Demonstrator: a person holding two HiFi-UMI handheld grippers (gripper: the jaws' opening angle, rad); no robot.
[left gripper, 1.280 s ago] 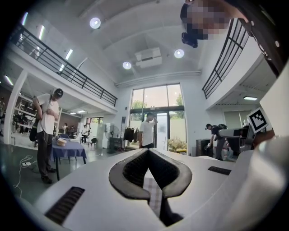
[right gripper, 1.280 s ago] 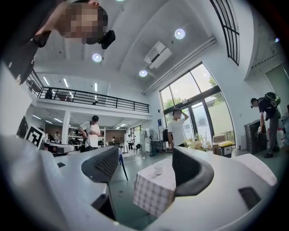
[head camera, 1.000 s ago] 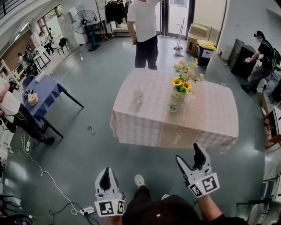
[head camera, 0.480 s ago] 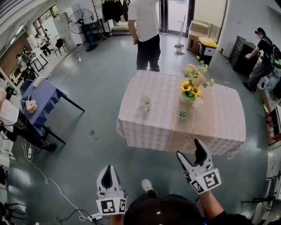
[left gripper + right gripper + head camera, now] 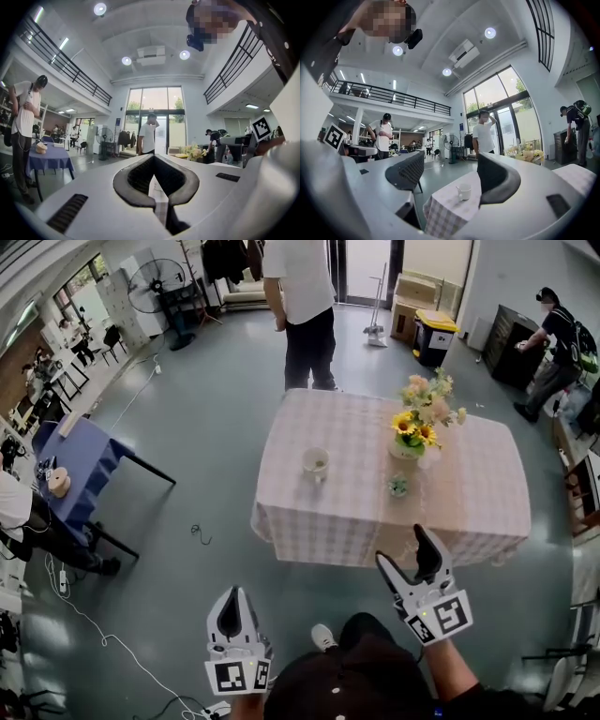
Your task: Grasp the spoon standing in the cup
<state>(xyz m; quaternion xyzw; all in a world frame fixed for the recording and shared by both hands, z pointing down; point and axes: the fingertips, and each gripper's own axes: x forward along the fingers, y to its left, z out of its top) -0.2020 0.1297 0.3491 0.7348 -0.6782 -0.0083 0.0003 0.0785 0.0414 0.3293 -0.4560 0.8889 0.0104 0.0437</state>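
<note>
Standing well beyond right tongs (image 5: 401, 547): cup (image 5: 316, 463)

Table (image 5: 469, 512) and cup (image 5: 316, 463) closer to right gripper (image 5: 401, 545) than one second ago.

Head view steeply down; gripper views level (all share table (image 5: 469, 507)).

We see right gripper (image 5: 450, 174) jaws wide apart; cup (image 5: 464, 192) with spoon (image 5: 458, 187) near table (image 5: 442, 214) corner, well beyond jaws.
</note>
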